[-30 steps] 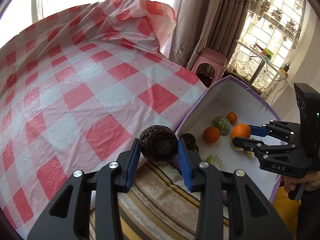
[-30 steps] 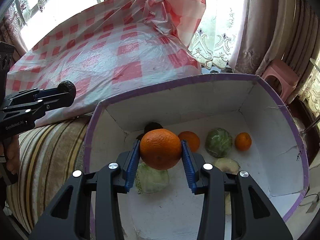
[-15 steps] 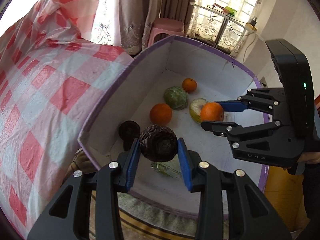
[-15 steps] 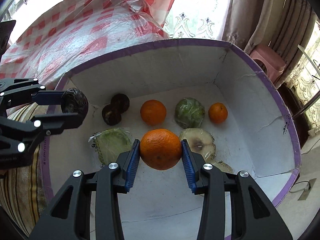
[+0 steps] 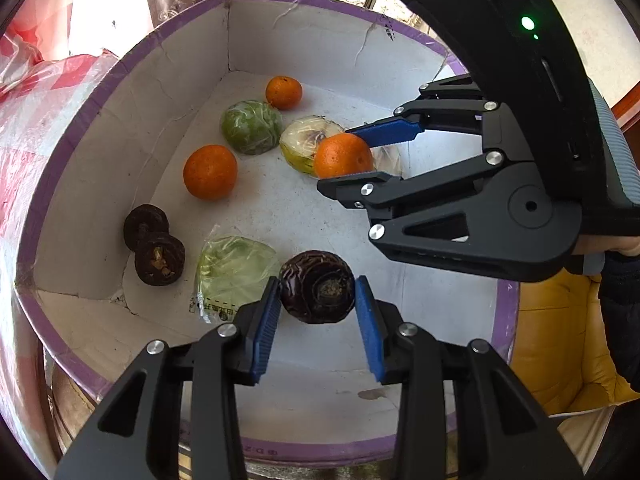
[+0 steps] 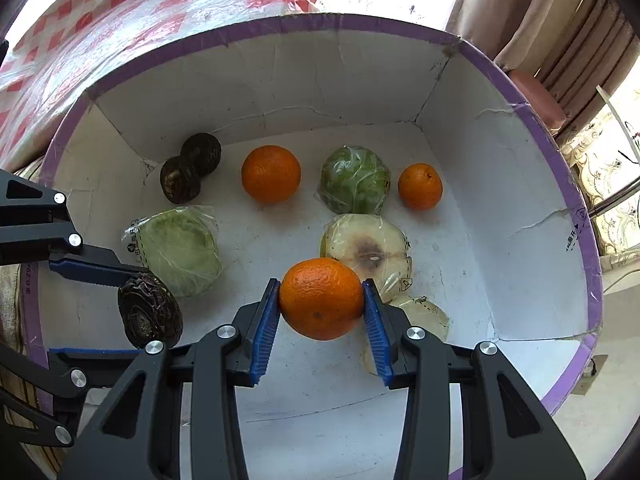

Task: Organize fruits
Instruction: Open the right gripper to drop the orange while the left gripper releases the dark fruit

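Our left tongs [image 5: 316, 312] clamp a wrinkled dark fruit [image 5: 317, 286]. Our right tongs [image 6: 322, 312] clamp a dimpled round orange [image 6: 321, 298] over the white cardboard box [image 6: 360, 80].

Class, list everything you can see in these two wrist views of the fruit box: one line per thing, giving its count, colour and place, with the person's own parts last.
Box: one, white inside with a purple rim, holding all the loose produce.
Loose oranges: two, orange, on the box floor toward the far wall.
Dark fruits: two, dark brown, touching, far left corner.
Wrapped greens: two, green, in clear film, on the floor.
Wrapped pale pieces: at least two, cream, in film, behind the held orange.
Checked cloth: one, red and white, beyond the box.
Left gripper: shut on a dark wrinkled fruit.
Right gripper: shut on a held orange.
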{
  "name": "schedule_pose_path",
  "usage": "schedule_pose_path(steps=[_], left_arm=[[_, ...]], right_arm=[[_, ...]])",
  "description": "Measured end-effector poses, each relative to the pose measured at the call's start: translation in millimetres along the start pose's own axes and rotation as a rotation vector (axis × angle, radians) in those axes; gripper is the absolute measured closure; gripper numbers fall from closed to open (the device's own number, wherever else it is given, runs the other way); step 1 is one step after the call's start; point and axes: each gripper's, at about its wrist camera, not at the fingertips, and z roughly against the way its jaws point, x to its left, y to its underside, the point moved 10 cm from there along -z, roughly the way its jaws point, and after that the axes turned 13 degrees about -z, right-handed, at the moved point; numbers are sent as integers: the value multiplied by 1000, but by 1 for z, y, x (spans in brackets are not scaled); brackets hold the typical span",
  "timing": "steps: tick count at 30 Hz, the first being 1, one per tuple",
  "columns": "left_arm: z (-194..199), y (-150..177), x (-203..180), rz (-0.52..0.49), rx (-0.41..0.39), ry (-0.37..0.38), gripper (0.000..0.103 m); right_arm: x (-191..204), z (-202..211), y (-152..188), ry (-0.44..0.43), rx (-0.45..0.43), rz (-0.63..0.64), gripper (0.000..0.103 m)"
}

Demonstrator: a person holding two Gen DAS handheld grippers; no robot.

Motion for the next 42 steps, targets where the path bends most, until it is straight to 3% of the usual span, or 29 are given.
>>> schedule_pose_path(steps=[6, 13, 24, 29, 33, 37, 42], left_arm=[[-14, 3, -3, -22, 53, -29, 65], [-32, 7, 2, -55, 124, -126, 65], [-32, 6, 14, -24, 128, -154, 65], [-30, 7, 17, -12, 116, -156, 65], [-22, 12, 12, -6, 110, -156, 63], [-18, 13, 8, -11, 91, -154, 44], [-11, 9, 3, -14, 55, -173, 39]], right_arm=[[-3, -8, -1, 28, 22, -6, 63], [-3, -14, 3, 61, 50, -8, 62], [2, -22, 1, 134, 68, 0, 62], [-1, -25, 3, 148, 63, -12, 55], [-5, -24, -1, 169, 47, -16, 43], [-7, -17, -5, 189, 18, -26, 26], [-11, -11, -7, 216, -10, -51, 19]])
